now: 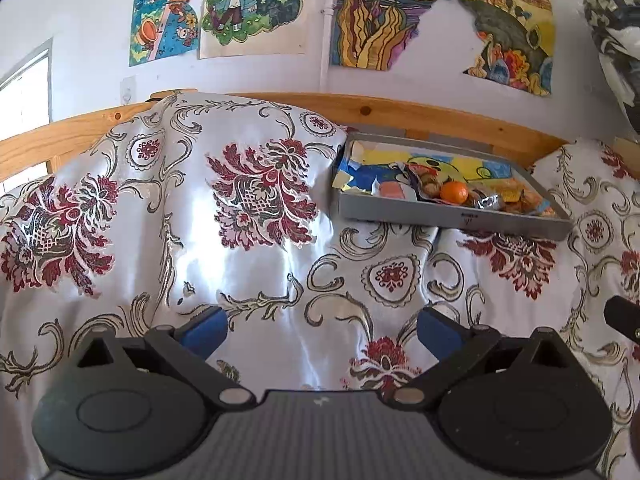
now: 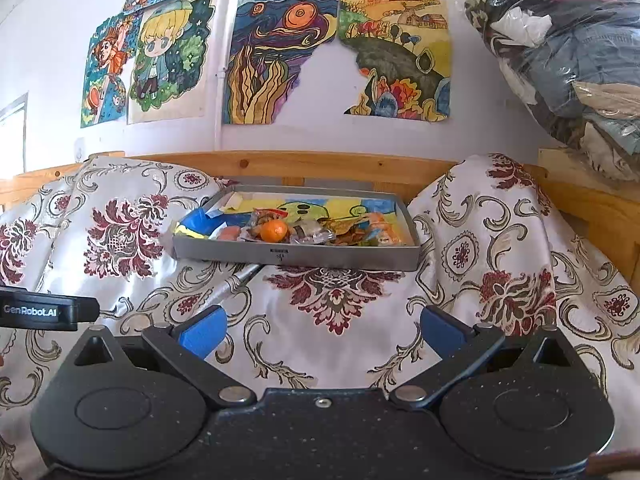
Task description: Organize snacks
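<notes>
1. Resting on the floral bedspread [image 2: 332,344], the grey tin tray [image 2: 296,258] sits against the wooden bed rail [image 2: 280,164], between two covered humps of bedding.
2. The snacks lie heaped along the tray's near edge: a tangerine [image 2: 274,230] in the middle, crinkled wrapped sweets [image 2: 316,236] to its right, a pinkish packet [image 2: 228,234] to its left. Nothing loose shows on the bedspread.
3. Both tools hang well short of the tray. The left gripper [image 1: 322,330] has its fingers spread wide and empty; the right gripper [image 2: 322,330] likewise, released with nothing between them.
4. This layout fits either snacks gathered into the tray, or a heap yet to be sorted within it; the views cannot settle which.
5. Any reach into the tray would probably go best from above, low over the near rim, since the soft bedding may let the tray tip.
6. The tangerine could roll; wrappers could slip, so close squarely on each piece.
</notes>
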`<state>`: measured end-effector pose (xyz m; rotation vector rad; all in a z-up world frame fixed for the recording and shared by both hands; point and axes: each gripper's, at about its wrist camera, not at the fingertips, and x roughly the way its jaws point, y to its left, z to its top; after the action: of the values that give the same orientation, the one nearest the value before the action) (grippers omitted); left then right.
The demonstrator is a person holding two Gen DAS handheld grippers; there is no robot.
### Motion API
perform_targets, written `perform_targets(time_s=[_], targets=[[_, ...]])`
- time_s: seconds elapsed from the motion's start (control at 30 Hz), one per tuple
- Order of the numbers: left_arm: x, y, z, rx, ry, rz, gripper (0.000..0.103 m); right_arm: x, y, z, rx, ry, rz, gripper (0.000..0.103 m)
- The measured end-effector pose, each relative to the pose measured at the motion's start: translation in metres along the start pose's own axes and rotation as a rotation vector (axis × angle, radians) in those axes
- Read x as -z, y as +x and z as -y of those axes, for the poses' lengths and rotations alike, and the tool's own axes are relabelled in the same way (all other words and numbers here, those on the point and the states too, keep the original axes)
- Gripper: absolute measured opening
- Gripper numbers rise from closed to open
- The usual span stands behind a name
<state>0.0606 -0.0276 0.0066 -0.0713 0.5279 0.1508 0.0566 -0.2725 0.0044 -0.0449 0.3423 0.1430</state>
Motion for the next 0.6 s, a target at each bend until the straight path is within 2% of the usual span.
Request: perform_targets(time_s=[0.6], targets=[[0.0054,0.0027,-0.0035,-0.005,0.004,-0.009,0.102,0.0039,0.0096,0.0015,-0.010,0.016,-0.029,0.102]])
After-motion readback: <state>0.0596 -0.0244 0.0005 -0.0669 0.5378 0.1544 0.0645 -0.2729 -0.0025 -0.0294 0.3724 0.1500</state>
